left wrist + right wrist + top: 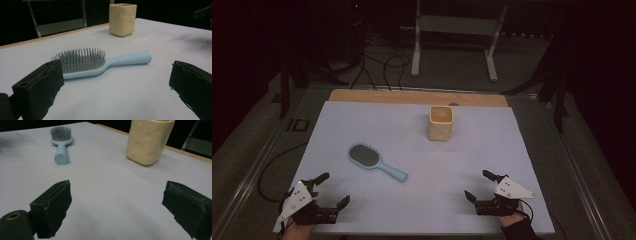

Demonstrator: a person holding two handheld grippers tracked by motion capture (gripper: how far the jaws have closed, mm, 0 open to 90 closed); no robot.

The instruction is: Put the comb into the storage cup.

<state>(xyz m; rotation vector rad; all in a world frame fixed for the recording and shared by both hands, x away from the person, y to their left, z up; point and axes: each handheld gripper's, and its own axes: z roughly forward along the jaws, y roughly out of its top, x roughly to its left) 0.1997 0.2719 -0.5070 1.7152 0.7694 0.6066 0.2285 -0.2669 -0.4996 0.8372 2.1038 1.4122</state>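
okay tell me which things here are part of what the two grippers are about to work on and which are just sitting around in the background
Part of the job:
- light blue hairbrush, bristles up on the table sheet
- cream square cup, upright behind it
- left gripper and right gripper, both open, holding nothing

Just lying about:
- white metal stand on the floor beyond the table
- black cables on the floor

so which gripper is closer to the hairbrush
Left. The left gripper sits just below the hairbrush, toward the near left table edge; the right gripper is farther off, to the brush's right, beyond its handle end.
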